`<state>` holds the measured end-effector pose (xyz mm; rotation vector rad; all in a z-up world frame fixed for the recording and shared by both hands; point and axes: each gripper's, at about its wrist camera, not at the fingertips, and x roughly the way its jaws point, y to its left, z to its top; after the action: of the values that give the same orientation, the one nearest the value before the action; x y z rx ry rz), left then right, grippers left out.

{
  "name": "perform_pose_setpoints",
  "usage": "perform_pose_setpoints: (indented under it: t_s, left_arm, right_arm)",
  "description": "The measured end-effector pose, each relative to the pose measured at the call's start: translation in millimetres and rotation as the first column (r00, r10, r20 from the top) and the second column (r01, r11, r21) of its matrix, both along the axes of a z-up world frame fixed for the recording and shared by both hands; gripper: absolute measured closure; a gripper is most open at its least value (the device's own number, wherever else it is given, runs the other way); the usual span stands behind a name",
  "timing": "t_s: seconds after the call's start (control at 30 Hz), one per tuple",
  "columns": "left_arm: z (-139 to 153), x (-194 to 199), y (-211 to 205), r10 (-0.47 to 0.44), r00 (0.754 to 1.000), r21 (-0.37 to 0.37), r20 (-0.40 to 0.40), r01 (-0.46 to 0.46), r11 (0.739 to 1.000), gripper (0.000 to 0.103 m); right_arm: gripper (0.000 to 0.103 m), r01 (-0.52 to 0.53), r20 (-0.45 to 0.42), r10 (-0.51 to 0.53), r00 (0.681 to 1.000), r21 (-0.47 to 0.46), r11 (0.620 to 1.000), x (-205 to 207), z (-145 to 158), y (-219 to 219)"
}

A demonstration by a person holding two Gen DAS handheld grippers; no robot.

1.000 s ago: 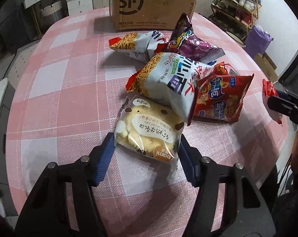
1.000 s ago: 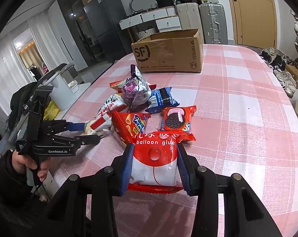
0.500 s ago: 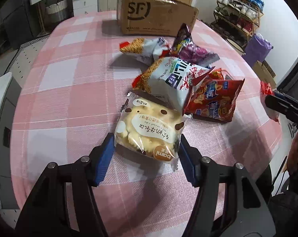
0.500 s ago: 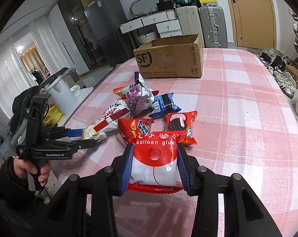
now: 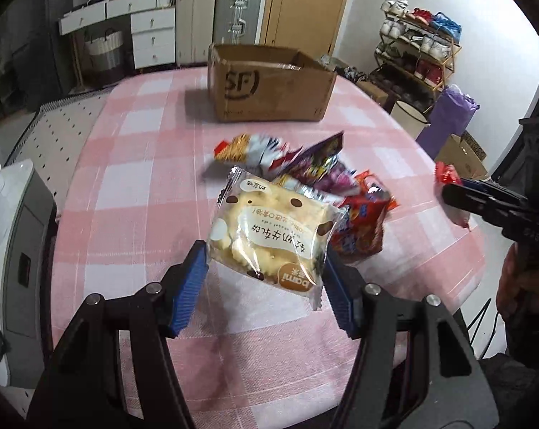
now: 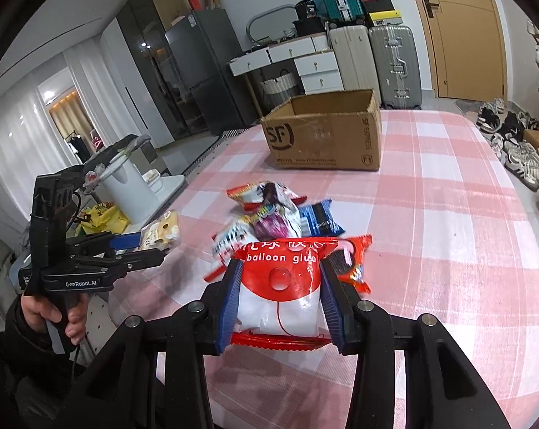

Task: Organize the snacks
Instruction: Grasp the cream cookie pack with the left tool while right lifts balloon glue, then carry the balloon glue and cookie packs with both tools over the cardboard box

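My left gripper (image 5: 265,268) is shut on a clear packet of yellow biscuits (image 5: 269,236), held above the pink checked table (image 5: 133,193). My right gripper (image 6: 280,296) is shut on a red and white "balloon glue" packet (image 6: 280,286), also lifted off the cloth. A heap of snack bags (image 5: 305,171) lies mid-table beyond both. An open brown cardboard box (image 5: 269,89) marked SF stands at the far end. In the right wrist view the left gripper (image 6: 155,246) shows at the left with the biscuit packet (image 6: 162,232). The right gripper (image 5: 455,193) shows at the right edge of the left wrist view.
A white appliance (image 6: 126,186) stands beside the table's left side. Suitcases (image 6: 394,60) and white drawers (image 6: 315,68) line the far wall. A shoe rack (image 5: 415,46) and a purple bag (image 5: 451,118) stand to the right. Bare cloth (image 6: 448,214) lies right of the heap.
Both grippers have risen with their packets, the left one more. The heap now sits lower and smaller in view, and the box shows more of its open top.
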<state>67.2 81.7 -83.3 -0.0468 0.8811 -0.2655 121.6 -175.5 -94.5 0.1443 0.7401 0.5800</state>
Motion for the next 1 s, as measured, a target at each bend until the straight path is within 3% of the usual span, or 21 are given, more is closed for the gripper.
perform_pose_setpoints:
  t_s: [0.5, 1.0]
  left_arm:
    - [66.9, 33.8, -27.4, -0.037, 0.992, 0.01, 0.119, 0.036, 0.999, 0.043]
    - [126.5, 116.4, -39.0, 0.009, 0.982, -0.069, 0.19, 0.004, 0.998, 0.043]
  right_arm:
    - [0.061, -0.032, 0.062, 0.028, 0.998, 0.075, 0.997, 30.5, 57.3, 5.3]
    - [0.061, -0.019, 0.127, 0.002, 0.992, 0.132, 0.991, 109.2, 107.2, 9.2]
